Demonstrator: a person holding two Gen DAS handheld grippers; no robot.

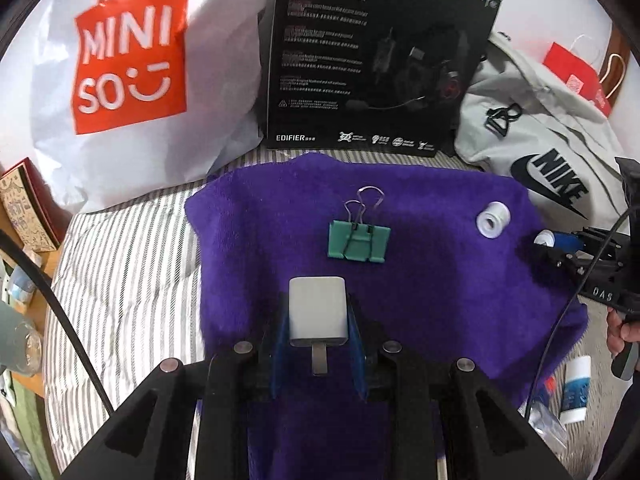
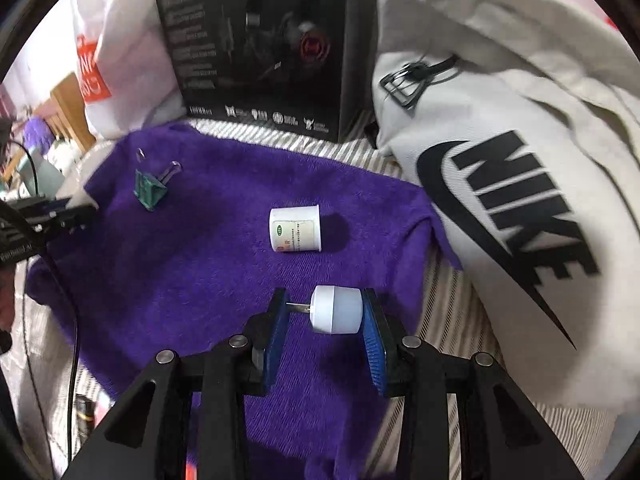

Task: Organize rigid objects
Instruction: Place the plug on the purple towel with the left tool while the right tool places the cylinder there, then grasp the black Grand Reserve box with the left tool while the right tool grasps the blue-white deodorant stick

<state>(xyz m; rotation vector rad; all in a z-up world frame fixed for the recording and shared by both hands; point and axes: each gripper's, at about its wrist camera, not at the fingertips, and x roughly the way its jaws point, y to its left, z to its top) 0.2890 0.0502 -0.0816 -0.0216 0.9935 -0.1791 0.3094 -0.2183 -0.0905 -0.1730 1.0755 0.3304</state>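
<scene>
Though clamped endwise, white plug (image 2: 336,310) between right gripper's (image 2: 326,312) jaws.

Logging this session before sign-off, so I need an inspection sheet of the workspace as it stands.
Surface: purple towel spread on a striped sheet.
Job's things: green binder clip and white spool lie loose on the towel.
Grippers: left gripper shut on a white charger plug; right gripper shut on a white cylindrical plug.
Clutter: small white bottle beside the towel.
Cables: black cable crosses the sheet.
Surroundings: Miniso bag, Edifier headset box, grey Nike hoodie.
</scene>
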